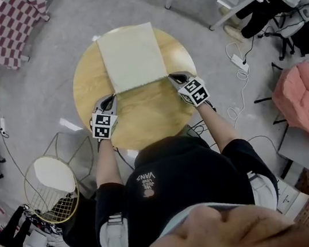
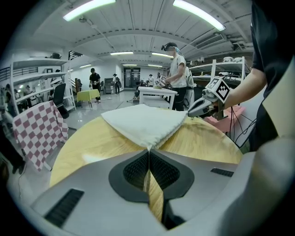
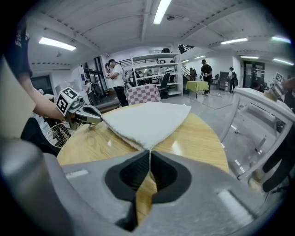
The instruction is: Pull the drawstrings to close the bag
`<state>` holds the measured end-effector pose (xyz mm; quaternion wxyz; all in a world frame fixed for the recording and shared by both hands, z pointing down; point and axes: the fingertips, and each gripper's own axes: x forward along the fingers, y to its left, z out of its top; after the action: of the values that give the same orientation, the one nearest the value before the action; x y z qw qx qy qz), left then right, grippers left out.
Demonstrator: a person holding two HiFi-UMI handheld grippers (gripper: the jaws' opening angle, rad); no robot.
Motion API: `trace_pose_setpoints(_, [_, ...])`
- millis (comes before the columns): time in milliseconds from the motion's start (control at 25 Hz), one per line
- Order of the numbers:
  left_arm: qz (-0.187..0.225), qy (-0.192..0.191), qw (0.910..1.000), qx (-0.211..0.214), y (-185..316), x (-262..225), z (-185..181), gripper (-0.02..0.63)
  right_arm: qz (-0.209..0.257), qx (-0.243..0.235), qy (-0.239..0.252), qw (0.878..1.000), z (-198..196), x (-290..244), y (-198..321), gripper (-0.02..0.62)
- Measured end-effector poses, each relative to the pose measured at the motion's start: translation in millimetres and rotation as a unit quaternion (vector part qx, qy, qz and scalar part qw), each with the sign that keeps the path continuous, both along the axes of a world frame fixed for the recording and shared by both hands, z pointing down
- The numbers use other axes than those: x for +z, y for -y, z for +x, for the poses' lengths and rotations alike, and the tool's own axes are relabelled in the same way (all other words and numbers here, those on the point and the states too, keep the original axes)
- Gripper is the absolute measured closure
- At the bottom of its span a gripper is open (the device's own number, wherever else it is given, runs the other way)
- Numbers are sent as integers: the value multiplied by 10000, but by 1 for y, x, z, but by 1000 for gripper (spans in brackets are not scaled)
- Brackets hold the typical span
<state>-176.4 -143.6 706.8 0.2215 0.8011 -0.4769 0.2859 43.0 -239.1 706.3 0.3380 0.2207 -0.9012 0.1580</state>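
- While the cream bag lies flat on the round wooden table, stretching from the table's far edge to about its middle, both grippers meet it at its near side.
- The left gripper is at the bag's near left corner; its jaws are pressed together, with the tip of that corner pinched between them.
- The right gripper is clamped the same way on the near right corner.
- Whether a drawstring lies in either pinch cannot be told.
- A wire basket stands on the floor off the table's near left edge, and a checkered cloth lies beyond the far left.
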Motion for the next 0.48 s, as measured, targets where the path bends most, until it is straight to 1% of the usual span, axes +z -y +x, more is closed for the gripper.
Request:
trace_pose_setpoints(240, [141, -61, 9998, -139, 0, -17, -2, 589, 45, 122, 96, 9999, 1, -10, -1, 589])
trace_pose_setpoints(480, [275, -98, 9994, -187, -1, -34, -2, 589, 145, 340, 178, 9992, 5, -25, -2, 589])
